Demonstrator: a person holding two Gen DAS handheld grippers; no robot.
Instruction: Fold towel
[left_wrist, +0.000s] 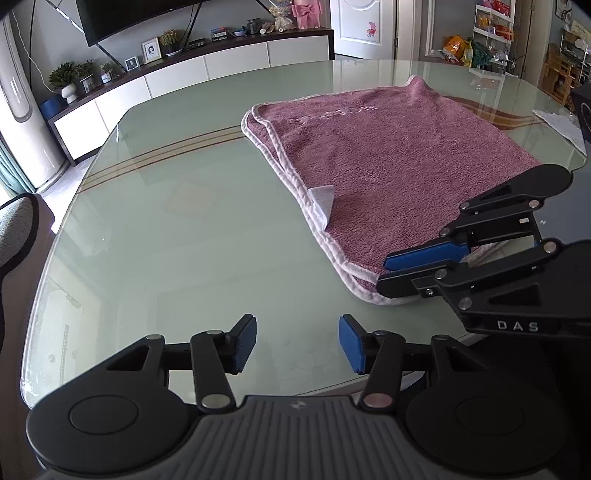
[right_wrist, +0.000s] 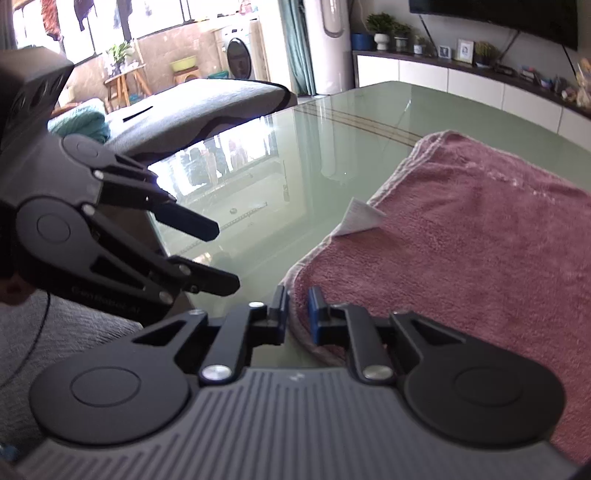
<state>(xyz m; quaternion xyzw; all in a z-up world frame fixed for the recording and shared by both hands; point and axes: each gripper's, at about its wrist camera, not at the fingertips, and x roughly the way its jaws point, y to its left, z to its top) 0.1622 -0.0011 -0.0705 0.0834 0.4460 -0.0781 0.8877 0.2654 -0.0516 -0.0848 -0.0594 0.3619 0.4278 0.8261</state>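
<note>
the glass desk (left_wrist: 177, 206) spreads wide ahead of both jaws, with a grey cushioned seat (right_wrist: 192, 107) beyond its far edge in the right wrist view and a long white cabinet (left_wrist: 177, 77) against the wall past it. the pink towel (left_wrist: 388, 173), already doubled over with its white-trimmed edges stacked, lies flat on the desk ahead and to the right of the left gripper (left_wrist: 297, 343). a white care label (left_wrist: 323, 203) curls up from the towel's trimmed edge, out in front of the right gripper (right_wrist: 297, 308). the left gripper hovers low over bare glass, jaws spread wide with nothing between them. the right gripper comes in level at the towel's near corner, jaws narrowed around the trimmed hem; whether they actually pinch it cannot be told.
</note>
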